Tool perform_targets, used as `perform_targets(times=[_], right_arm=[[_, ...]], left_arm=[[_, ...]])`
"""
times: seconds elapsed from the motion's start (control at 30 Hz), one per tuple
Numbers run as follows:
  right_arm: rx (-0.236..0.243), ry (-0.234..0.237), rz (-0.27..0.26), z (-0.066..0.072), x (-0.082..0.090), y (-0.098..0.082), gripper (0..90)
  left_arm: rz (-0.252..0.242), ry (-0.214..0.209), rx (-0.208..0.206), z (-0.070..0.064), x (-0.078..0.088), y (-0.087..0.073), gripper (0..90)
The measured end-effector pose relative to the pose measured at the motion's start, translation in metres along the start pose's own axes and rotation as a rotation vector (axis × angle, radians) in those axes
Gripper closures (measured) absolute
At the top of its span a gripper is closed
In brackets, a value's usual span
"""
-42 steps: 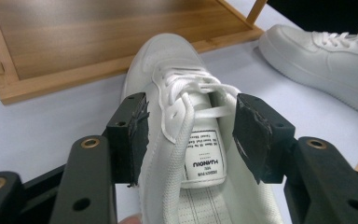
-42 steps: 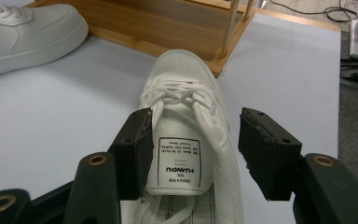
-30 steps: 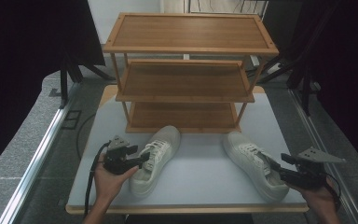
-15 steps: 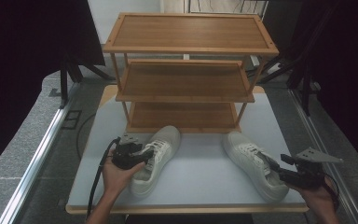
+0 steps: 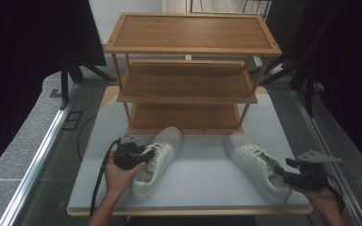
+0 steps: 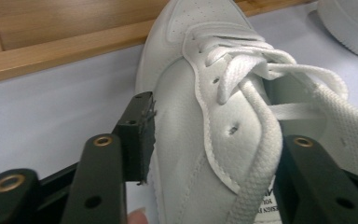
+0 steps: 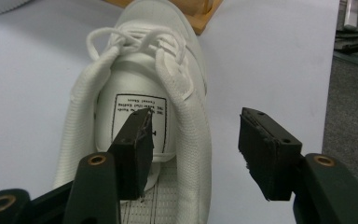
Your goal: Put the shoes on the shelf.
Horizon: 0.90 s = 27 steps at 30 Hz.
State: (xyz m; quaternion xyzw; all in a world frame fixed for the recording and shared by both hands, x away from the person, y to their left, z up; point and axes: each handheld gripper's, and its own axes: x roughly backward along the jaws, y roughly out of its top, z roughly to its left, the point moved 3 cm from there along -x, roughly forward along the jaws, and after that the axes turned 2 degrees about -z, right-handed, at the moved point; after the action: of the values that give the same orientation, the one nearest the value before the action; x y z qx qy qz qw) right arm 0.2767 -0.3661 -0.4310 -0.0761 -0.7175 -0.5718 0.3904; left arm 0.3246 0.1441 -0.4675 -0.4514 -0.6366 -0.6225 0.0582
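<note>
Two white sneakers lie on the white table (image 5: 202, 176), toes toward the rack. My left gripper (image 5: 143, 154) is open at the left shoe (image 5: 159, 157). In the left gripper view the left gripper (image 6: 214, 135) straddles that left shoe's (image 6: 200, 107) side wall, one jaw outside it and the other inside the opening by the laces. My right gripper (image 5: 283, 173) is open at the heel of the right shoe (image 5: 254, 162). In the right gripper view the right gripper (image 7: 196, 126) has one jaw over the right shoe's (image 7: 135, 107) insole label and one outside its wall.
A three-tier wooden shoe rack (image 5: 188, 94) stands at the back of the table, its bottom shelf just beyond the shoe toes. The rack's lower rail (image 6: 51, 46) runs close to the left shoe. Dark curtains and grey floor flank the table.
My left gripper has moved right onto the left shoe, and its jaws now sit astride the side wall. The right gripper has edged slightly toward the right shoe's heel.
</note>
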Motion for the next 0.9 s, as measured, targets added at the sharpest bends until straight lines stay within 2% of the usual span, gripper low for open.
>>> perform_targets(times=[0.13, 0.37, 0.5, 0.6, 0.7, 0.83, 0.9], right_arm=[[-0.016, 0.029, -0.011, -0.003, -0.003, 0.001, 44.4], [-0.008, 0.068, -0.006, -0.008, -0.007, 0.007, 47.9], [0.003, 0.071, 0.021, -0.011, -0.012, 0.012, 49.9], [-0.004, 0.089, 0.037, -0.013, -0.020, 0.014, 50.8], [0.012, 0.082, 0.070, -0.009, -0.030, 0.014, 54.1], [0.027, 0.026, 0.130, -0.006, -0.046, 0.012, 62.3], [0.016, 0.014, 0.139, -0.009, -0.050, 0.010, 64.0]], left_arm=[[0.002, -0.014, 0.004, -0.001, -0.002, 0.000, 57.9], [0.010, -0.016, 0.003, -0.001, -0.002, 0.001, 59.0], [0.010, -0.020, 0.006, -0.001, -0.003, 0.001, 59.3], [0.007, -0.020, 0.005, -0.001, -0.003, 0.001, 60.1], [0.004, -0.020, 0.002, 0.000, -0.003, 0.001, 61.9], [0.005, -0.011, -0.011, 0.000, -0.002, 0.001, 66.9], [0.004, -0.001, -0.021, 0.000, -0.002, 0.001, 69.4]])
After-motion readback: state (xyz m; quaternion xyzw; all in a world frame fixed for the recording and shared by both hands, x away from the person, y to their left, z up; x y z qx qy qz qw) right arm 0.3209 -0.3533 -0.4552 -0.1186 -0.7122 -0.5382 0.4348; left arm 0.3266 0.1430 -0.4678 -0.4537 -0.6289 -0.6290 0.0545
